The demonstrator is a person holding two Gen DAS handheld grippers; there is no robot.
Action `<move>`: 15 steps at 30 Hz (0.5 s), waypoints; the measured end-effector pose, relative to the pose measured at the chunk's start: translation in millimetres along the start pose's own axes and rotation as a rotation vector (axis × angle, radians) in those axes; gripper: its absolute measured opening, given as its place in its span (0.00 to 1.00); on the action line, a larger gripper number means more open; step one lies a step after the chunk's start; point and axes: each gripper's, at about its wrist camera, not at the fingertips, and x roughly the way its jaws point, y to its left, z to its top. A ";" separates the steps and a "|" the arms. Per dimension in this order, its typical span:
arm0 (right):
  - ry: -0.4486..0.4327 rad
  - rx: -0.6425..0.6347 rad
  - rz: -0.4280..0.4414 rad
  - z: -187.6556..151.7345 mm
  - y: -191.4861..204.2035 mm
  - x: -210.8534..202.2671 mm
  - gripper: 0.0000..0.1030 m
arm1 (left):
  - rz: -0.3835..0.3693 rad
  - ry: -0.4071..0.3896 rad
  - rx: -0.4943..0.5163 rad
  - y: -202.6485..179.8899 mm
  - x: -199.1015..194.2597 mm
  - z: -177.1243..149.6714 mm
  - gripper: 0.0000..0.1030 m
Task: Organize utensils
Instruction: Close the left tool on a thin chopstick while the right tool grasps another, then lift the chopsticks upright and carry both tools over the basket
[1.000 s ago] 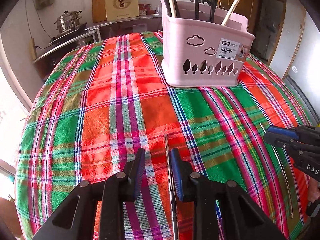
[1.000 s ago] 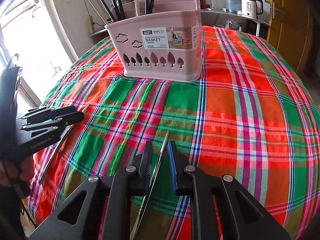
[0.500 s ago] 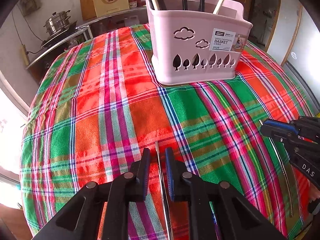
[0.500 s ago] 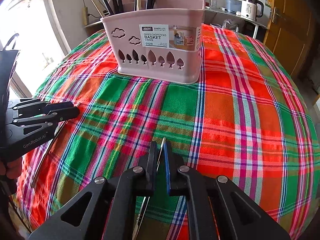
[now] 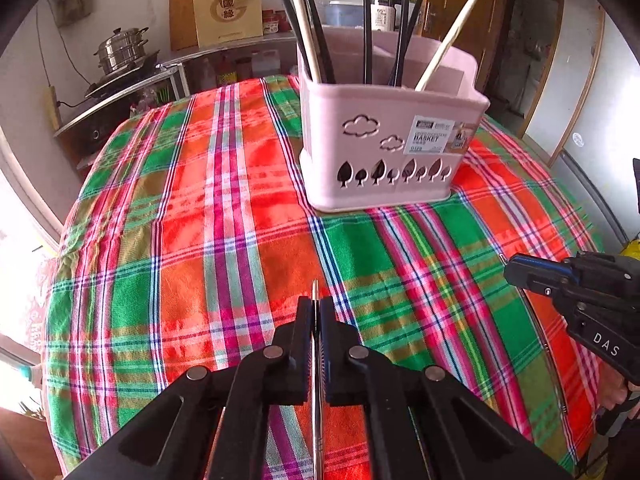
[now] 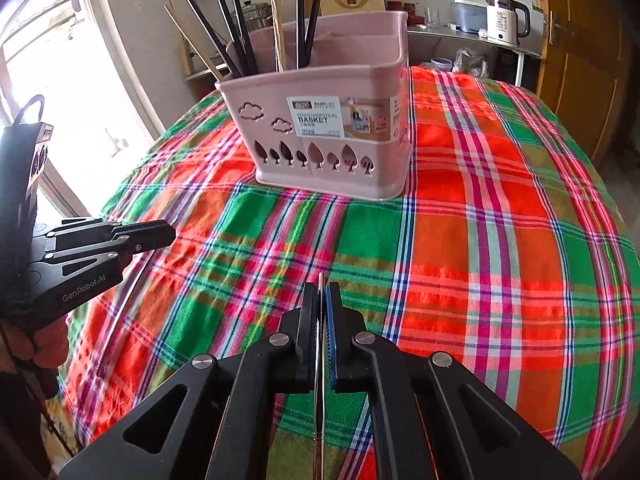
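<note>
A pink chopstick basket (image 5: 384, 148) stands on the plaid tablecloth and holds several black and wooden chopsticks; it also shows in the right wrist view (image 6: 332, 136). My left gripper (image 5: 316, 312) is shut on a thin metal chopstick (image 5: 315, 292) whose tip pokes out ahead of the jaws. My right gripper (image 6: 321, 300) is shut on another metal chopstick (image 6: 320, 280). Each gripper shows in the other's view, the right one (image 5: 520, 274) and the left one (image 6: 160, 236), both held above the cloth in front of the basket.
The round table carries a red, green and pink plaid cloth (image 5: 224, 208). Behind it are a shelf with a steel steamer pot (image 5: 120, 48), a paper bag (image 5: 228, 12), a kettle (image 6: 506, 20) and a wooden door (image 6: 588, 52).
Both grippers have closed on their metal chopsticks and lifted them off the cloth. Both have moved up and closer to the basket.
</note>
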 end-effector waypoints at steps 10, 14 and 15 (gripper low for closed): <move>-0.172 -0.031 0.017 32.7 9.0 -60.1 0.04 | -0.034 -0.175 -0.019 2.3 -71.6 33.0 0.03; -0.231 -0.034 0.020 37.7 10.6 -80.1 0.04 | -0.042 -0.228 -0.024 3.6 -93.6 39.9 0.03; -0.244 -0.034 0.020 38.1 10.8 -84.1 0.04 | -0.043 -0.236 -0.024 3.7 -97.4 41.1 0.03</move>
